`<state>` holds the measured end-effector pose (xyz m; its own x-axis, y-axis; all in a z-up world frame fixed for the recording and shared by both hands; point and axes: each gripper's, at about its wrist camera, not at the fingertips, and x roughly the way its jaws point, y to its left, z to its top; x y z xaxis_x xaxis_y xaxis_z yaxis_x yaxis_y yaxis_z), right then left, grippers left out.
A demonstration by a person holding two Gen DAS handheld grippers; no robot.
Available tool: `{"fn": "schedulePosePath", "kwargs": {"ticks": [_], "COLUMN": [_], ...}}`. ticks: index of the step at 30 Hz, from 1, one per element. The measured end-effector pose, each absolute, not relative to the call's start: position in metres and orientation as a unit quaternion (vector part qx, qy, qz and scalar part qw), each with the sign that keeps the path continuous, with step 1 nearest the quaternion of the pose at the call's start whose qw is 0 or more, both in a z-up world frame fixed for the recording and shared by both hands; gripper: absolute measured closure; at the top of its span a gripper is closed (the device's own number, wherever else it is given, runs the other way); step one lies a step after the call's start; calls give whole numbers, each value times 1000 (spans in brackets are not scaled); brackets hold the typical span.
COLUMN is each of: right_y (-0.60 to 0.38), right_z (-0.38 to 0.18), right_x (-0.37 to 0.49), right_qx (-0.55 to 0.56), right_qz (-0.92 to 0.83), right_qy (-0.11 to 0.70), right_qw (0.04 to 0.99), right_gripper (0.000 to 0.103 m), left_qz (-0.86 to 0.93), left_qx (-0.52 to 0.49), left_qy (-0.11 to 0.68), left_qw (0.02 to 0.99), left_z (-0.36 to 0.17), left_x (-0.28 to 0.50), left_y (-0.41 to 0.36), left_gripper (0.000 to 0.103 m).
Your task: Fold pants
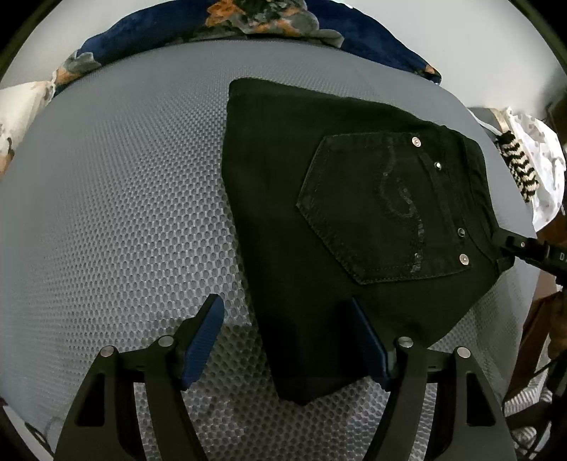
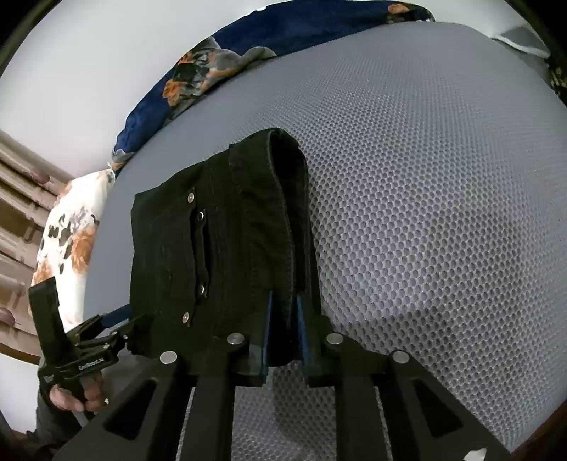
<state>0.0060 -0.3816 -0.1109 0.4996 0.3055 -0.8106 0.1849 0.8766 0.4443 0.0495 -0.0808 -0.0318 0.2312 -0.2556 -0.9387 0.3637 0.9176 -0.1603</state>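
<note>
Folded black pants (image 1: 319, 212) on grey mesh mattress (image 1: 124, 195).
Right tool (image 2: 283, 337) clamps the waistband edge (fabric between both pads); left tool (image 1: 287, 340) stands open over a folded corner.

Grey honeycomb-mesh mattress (image 1: 124, 195) fills the middle. Navy floral blanket (image 1: 265, 21) bunched along its far edge at 12 o'clock. White floral pillow (image 2: 71, 241) at 9 o'clock. Black-and-cream crocheted piece (image 1: 519, 166) at 3 o'clock.

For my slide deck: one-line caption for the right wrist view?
Right gripper shut on the waistband of folded black pants lying on a grey mesh mattress.
</note>
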Motion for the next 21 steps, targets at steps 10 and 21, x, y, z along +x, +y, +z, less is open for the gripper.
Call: {"fn": "schedulePosePath", "kwargs": {"ticks": [10, 21], "right_y": [-385, -386], "right_z": [-107, -110], "right_x": [13, 24], "right_qx": [228, 228], "right_qz": [31, 50], "right_qy": [495, 505], "right_qw": [838, 831], "right_gripper": [69, 52], "left_qz": [-180, -152], "left_qx": [65, 89], "left_qy": [574, 561], "left_qw": [796, 809], "left_z": [-24, -25], "left_x": [54, 62], "left_y": [-83, -82], "left_gripper": [30, 30]}}
